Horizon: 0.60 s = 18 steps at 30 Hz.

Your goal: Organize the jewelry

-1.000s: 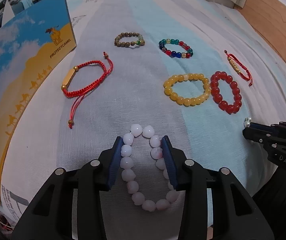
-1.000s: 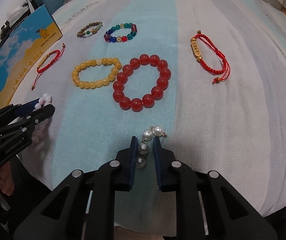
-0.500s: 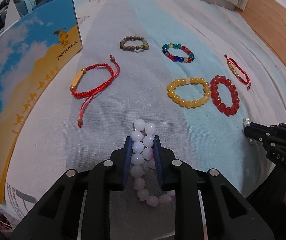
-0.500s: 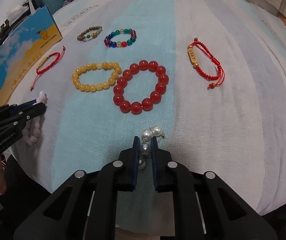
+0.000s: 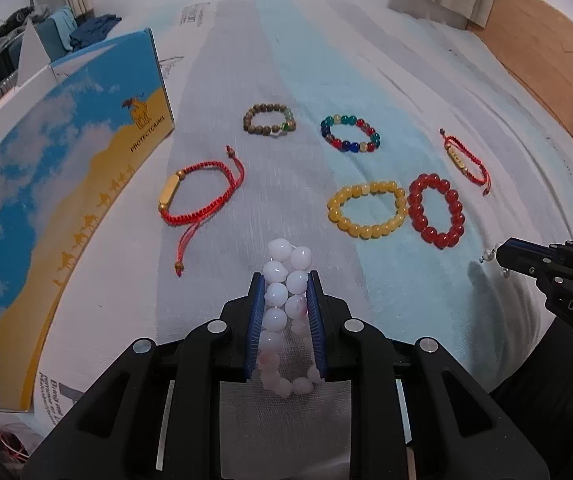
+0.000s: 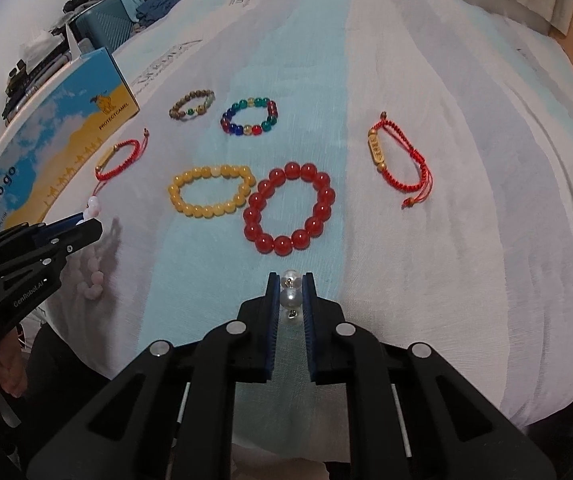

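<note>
My left tool (image 5: 285, 284) grips a pale pink bead bracelet (image 5: 284, 292); my right tool (image 6: 289, 286) pinches a small pearl strand (image 6: 290, 294). Both hang near the bed (image 6: 466, 240) edge. Lifting slowly should avoid swinging beads.

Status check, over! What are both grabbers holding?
Left gripper shut on pale pink bracelet. Right gripper shut on pearl piece. Six bracelets remain on cloth. Nothing blocking.
</note>
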### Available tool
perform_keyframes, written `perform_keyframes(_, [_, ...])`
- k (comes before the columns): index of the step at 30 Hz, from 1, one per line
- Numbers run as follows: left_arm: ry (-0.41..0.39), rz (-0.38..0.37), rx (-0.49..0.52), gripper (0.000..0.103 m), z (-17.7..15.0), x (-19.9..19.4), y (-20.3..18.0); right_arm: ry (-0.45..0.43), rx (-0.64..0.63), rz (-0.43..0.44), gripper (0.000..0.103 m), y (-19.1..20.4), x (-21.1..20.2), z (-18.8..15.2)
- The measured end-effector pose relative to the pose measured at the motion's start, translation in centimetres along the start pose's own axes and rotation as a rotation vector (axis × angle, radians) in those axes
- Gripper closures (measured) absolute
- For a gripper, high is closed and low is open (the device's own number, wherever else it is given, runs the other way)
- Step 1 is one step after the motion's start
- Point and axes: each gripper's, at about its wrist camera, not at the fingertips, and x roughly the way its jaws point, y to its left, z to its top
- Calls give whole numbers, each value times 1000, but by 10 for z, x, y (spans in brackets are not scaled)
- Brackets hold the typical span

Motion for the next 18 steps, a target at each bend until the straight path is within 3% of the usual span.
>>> perform_keyframes(18, [-36, 5, 13, 90, 17, -26, -3, -61, -34, 2, 92, 13, -30, 17])
